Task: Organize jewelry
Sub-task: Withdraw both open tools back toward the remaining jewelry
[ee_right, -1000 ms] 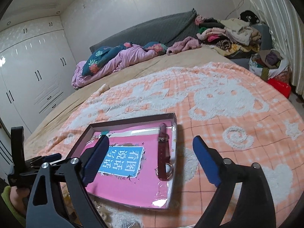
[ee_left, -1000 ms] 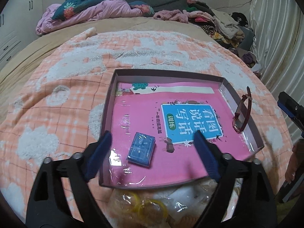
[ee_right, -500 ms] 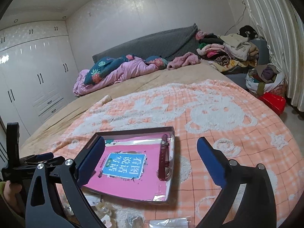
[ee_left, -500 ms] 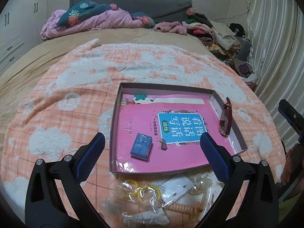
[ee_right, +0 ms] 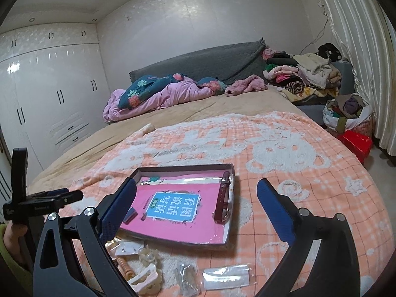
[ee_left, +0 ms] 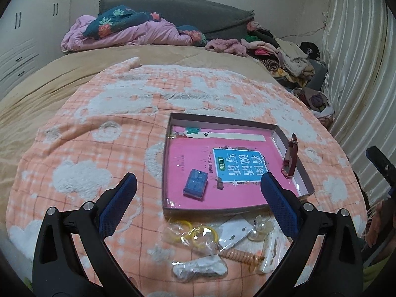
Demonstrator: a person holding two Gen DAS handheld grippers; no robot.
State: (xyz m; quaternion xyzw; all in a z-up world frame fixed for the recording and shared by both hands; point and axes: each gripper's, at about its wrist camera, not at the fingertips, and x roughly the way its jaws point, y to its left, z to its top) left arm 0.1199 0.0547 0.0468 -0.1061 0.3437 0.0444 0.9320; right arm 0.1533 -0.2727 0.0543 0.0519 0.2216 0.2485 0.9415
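Note:
A shallow box lid (ee_left: 170, 133) (ee_right: 230, 222) with a pink book inside lies on the orange blanket. In it are a blue packet (ee_left: 195, 184) and a dark red watch strap (ee_left: 290, 157) (ee_right: 222, 198) along its right wall. Loose items lie in front of the box: yellow rings in a bag (ee_left: 195, 232), a white card (ee_left: 235, 231), a clear flower clip (ee_left: 261, 227) (ee_right: 148, 257), an orange spiral tie (ee_left: 237, 256), a cream hair claw (ee_right: 146, 281), clear packets (ee_right: 226, 276). My left gripper (ee_left: 196, 206) is open and empty above them. My right gripper (ee_right: 195, 209) is open and empty.
The blanket (ee_left: 81, 153) covers the near part of a bed. A quilt heap (ee_left: 128, 32) and clothes pile (ee_left: 279, 52) lie at the far end. A red stool (ee_right: 355, 143) and curtain stand right; wardrobes (ee_right: 47, 104) stand left.
Both grippers have drawn back and up from the box. The loose jewelry items in front of the box have come into view. Nothing was taken hold of.

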